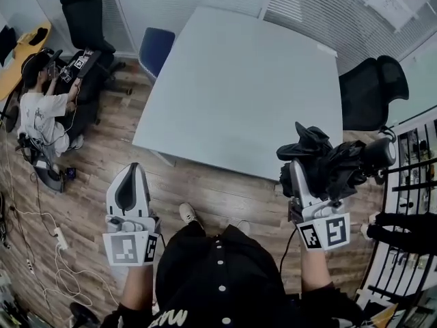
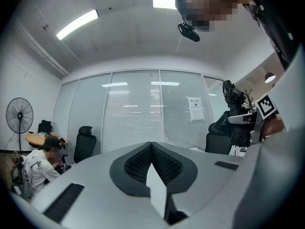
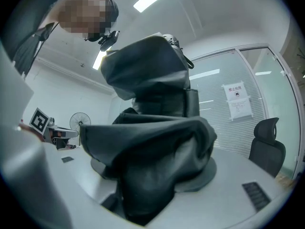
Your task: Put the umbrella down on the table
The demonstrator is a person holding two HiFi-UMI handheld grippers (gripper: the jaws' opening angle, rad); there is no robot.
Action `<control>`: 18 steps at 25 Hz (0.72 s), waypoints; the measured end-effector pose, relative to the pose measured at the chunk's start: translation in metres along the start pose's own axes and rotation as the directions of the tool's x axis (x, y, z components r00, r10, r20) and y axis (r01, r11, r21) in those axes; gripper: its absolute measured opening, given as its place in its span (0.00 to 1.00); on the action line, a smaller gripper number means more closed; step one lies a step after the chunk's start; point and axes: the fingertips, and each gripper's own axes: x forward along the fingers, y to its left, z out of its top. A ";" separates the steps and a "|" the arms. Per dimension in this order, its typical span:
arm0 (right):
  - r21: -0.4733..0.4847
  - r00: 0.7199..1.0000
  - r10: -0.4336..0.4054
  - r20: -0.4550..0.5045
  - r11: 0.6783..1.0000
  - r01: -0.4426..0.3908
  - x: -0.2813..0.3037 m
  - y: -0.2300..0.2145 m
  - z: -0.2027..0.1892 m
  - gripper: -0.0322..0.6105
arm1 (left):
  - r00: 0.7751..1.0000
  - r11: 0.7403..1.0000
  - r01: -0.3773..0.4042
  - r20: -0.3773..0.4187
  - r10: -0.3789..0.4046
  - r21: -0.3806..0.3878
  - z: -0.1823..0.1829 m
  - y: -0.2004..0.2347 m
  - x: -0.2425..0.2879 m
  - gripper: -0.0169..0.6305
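A folded black umbrella (image 1: 332, 161) with loose, bunched fabric lies crosswise in my right gripper (image 1: 304, 173), its handle end pointing right. The gripper is shut on it and hovers over the wooden floor just short of the near right corner of the big pale grey table (image 1: 239, 87). In the right gripper view the umbrella (image 3: 152, 147) fills the space between the jaws and hides the pads. My left gripper (image 1: 133, 176) hangs over the floor at the lower left, short of the table, shut with nothing in it; its black pads (image 2: 138, 163) meet in the left gripper view.
A person sits at a desk at the far left (image 1: 37, 111) among floor cables. A blue chair (image 1: 157, 46) and a black chair (image 1: 85, 12) stand left of the table, another black chair (image 1: 372, 87) to its right. A dark rack (image 1: 410, 176) lines the right edge.
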 end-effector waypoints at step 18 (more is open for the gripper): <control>-0.010 0.982 -0.184 -0.051 0.983 0.183 0.016 0.021 -0.020 0.50 | 0.978 0.978 0.197 -0.060 -0.201 -0.067 -0.022 0.039 0.083 0.05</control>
